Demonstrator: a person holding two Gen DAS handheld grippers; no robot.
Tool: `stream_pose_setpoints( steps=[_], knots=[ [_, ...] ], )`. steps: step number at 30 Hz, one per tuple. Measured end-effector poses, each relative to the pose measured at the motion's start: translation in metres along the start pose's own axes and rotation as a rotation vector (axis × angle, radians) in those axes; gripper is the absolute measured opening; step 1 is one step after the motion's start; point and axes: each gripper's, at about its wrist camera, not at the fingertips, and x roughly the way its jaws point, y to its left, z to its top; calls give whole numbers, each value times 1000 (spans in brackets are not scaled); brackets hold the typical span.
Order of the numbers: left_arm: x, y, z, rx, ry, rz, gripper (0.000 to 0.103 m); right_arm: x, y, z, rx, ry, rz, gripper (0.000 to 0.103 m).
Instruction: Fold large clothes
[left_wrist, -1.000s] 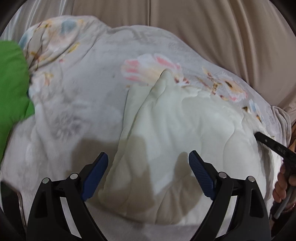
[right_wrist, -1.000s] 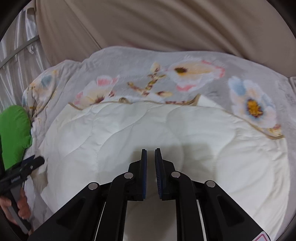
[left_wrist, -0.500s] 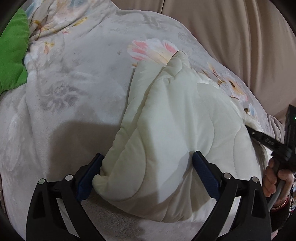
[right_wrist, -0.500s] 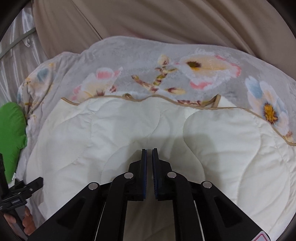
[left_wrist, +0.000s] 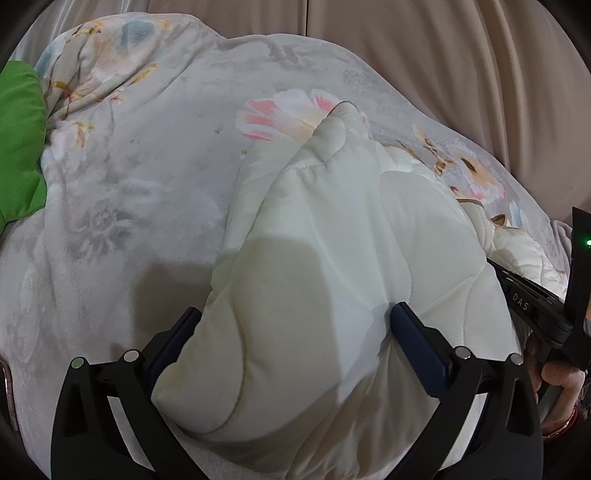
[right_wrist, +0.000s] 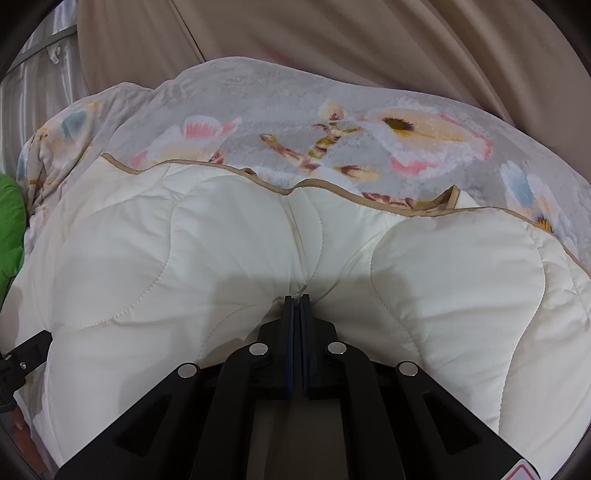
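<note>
A cream quilted comforter (left_wrist: 332, 240) with tan piping lies bunched on a grey floral blanket (left_wrist: 147, 166). My left gripper (left_wrist: 295, 332) is open, its blue-padded fingers (left_wrist: 417, 343) straddling a thick folded corner of the comforter. My right gripper (right_wrist: 296, 306) is shut on a pinch of the comforter (right_wrist: 221, 258), which puckers at the fingertips. The right gripper also shows at the right edge of the left wrist view (left_wrist: 535, 306), held by a hand.
The floral blanket (right_wrist: 332, 122) covers the surface under the comforter. A green cushion (left_wrist: 18, 147) lies at the far left and shows in the right wrist view (right_wrist: 9, 229). Beige curtains (left_wrist: 443, 55) hang behind.
My right gripper closed fully on the comforter fabric and pushed in. My left gripper stayed open and moved further around the folded corner.
</note>
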Motion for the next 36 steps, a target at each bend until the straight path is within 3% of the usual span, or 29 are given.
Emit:
stream_pose_setpoints(
  steps=[6,8,9,14,19,21,24,27,29,32,36],
  knots=[
    [-5,12,0,-22,0,-14,98,-10,-6,0,43,-5,30,3],
    [-6,18,0,-22,16,-32,98,-29,-9,-1,67,-2,97,10],
    [-5,21,-1,-24,25,-45,98,-43,-6,-4,53,7,152,10],
    [2,32,-4,-68,56,-114,98,-87,8,-42,-67,75,252,11],
    [5,27,-3,-69,52,-115,98,-65,15,-75,-84,107,217,8],
    [5,29,-2,-77,60,-124,98,-71,12,-67,-54,119,236,8],
    [5,31,1,-91,62,-148,97,-90,7,-48,-56,37,197,8],
    [3,27,5,-66,54,-177,81,-74,-9,-31,4,40,165,8],
    [-5,22,10,-51,44,-210,56,-50,-15,-26,35,75,160,3],
    [-26,16,21,-36,0,-262,27,-28,-15,-26,38,82,156,0],
    [-70,-10,39,17,-94,-409,21,-21,-14,-27,37,69,161,0]
  ],
)
